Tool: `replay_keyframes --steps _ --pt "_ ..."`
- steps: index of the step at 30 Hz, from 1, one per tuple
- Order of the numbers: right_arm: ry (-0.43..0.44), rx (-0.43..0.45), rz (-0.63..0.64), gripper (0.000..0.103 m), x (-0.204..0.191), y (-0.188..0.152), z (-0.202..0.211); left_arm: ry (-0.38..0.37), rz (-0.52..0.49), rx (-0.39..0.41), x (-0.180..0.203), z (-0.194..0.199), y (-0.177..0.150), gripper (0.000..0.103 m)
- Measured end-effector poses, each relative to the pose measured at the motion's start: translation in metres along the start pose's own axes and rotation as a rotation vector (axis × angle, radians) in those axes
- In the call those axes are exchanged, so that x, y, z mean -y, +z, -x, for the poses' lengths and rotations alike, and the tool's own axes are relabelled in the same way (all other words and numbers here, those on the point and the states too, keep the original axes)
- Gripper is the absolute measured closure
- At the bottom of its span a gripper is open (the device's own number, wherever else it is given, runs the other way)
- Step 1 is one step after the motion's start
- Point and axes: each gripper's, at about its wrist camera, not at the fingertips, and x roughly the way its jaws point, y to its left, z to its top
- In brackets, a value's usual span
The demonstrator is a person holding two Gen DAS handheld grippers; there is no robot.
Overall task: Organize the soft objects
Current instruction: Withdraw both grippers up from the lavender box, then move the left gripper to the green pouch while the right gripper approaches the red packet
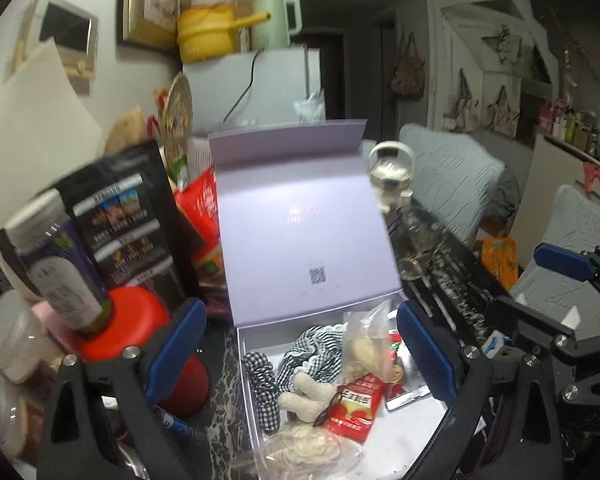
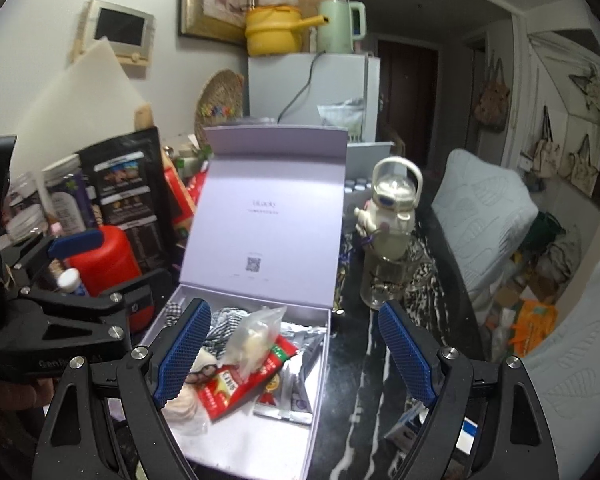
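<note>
A lilac box (image 1: 244, 344) stands open on the dark marble table, its lid (image 1: 300, 232) upright at the back; it also shows in the right wrist view (image 2: 320, 360). Inside lie a checked hair claw (image 1: 262, 384), a checked scrunchie (image 1: 312, 352), a cream plush toy (image 1: 306, 398), a clear bag of pale pieces (image 1: 364, 344), a red snack packet (image 1: 354, 408) and a foil sachet (image 2: 296, 376). My left gripper (image 1: 300, 356) is open and empty, hovering over the box. My right gripper (image 2: 296, 360) is open and empty above the box's right half.
Left of the box stand a red canister (image 1: 128, 320), a purple-labelled bottle (image 1: 60, 264) and a black snack pouch (image 1: 128, 224). A white water jug (image 2: 392, 216) on a glass jar (image 2: 384, 280) stands right of the lid. Grey cushioned chairs (image 2: 484, 216) line the table's right side.
</note>
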Motion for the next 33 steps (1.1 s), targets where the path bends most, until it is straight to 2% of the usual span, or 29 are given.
replay_keyframes --steps 7,17,25,33 --pt "0.002 0.060 0.002 0.015 -0.004 -0.016 0.047 0.004 -0.025 0.053 0.009 0.048 -0.010 0.005" --pt "0.006 0.088 -0.031 0.013 -0.005 -0.052 0.097 -0.041 -0.013 0.065 0.016 0.097 -0.040 0.005" --pt "0.022 0.069 -0.044 0.013 -0.013 -0.090 0.117 -0.082 -0.023 0.029 0.024 0.118 -0.072 0.005" --pt "0.047 0.006 -0.074 0.013 -0.016 -0.124 0.113 -0.100 -0.014 -0.029 0.023 0.115 -0.109 0.005"
